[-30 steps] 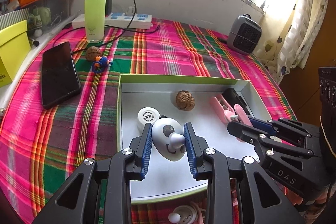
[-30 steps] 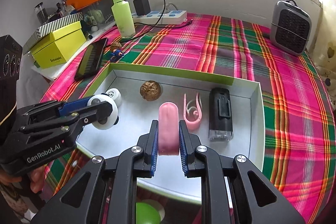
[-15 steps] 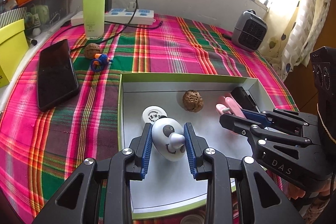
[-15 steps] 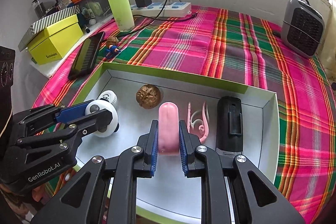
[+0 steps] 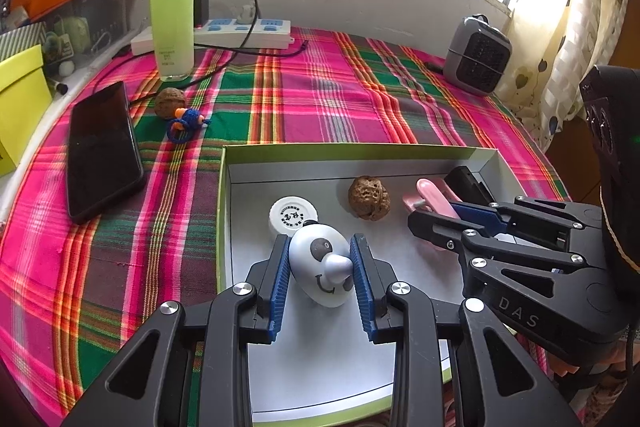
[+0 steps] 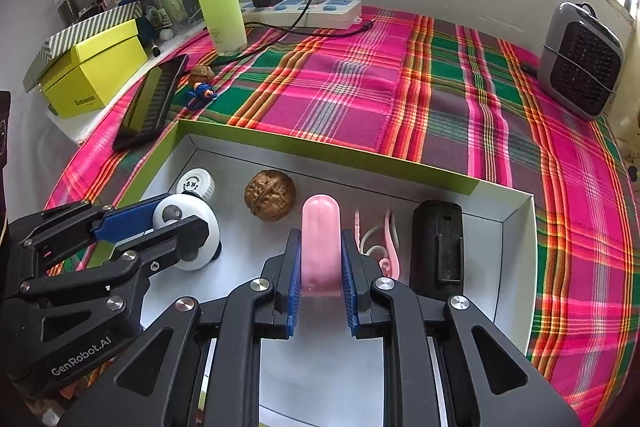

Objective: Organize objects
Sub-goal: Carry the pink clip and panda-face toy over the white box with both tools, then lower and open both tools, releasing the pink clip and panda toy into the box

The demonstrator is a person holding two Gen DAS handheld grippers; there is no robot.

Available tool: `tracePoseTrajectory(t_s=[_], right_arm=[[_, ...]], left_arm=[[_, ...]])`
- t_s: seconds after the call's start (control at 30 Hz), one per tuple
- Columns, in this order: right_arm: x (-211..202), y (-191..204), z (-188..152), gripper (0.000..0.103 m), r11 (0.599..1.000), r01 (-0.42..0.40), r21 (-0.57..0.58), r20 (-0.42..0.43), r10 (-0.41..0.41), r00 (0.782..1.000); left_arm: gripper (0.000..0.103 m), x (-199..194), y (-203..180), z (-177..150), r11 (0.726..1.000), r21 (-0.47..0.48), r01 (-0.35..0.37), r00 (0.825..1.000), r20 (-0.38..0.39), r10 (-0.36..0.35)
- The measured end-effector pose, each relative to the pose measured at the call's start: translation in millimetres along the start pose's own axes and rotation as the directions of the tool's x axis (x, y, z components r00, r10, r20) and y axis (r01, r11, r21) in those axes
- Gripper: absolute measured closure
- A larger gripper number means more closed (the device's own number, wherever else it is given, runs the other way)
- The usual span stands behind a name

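My left gripper (image 5: 320, 247) is shut on a white panda-faced toy (image 5: 320, 269) and holds it over the left part of the green-rimmed white box (image 5: 360, 149). My right gripper (image 6: 320, 241) is shut on a pink rounded case (image 6: 320, 239) over the box's middle. In the box lie a white round lid (image 5: 293, 214), a walnut (image 5: 369, 197), a pink clip (image 6: 380, 239) and a black device (image 6: 438, 247). On the cloth lie a second walnut (image 5: 170, 102) and a blue keychain figure (image 5: 186, 121).
A black phone (image 5: 102, 151) lies left of the box. At the back stand a green bottle (image 5: 173, 17), a power strip with charger (image 5: 240, 29) and a grey heater (image 5: 476, 57). A yellow box (image 6: 94, 71) sits at the far left.
Both grippers moved forward and lower over the box, each keeping its object. The box contents have not shifted.
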State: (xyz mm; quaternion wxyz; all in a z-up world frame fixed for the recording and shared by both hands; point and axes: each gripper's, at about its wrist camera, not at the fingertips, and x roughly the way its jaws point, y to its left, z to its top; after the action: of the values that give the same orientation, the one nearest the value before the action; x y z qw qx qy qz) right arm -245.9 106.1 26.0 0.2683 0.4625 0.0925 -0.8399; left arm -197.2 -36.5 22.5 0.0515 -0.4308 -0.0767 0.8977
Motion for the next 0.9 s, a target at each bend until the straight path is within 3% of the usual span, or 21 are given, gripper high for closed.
tracePoseTrajectory(t_s=[0.9], right_arm=[[5.0,1.0,6.8,0.084,1.000,0.021,-0.007,0.023,-0.021,1.000]], left_arm=[[0.074,2.5,-1.0,2.5,1.000,0.005,-0.012,1.000,0.008,0.012]])
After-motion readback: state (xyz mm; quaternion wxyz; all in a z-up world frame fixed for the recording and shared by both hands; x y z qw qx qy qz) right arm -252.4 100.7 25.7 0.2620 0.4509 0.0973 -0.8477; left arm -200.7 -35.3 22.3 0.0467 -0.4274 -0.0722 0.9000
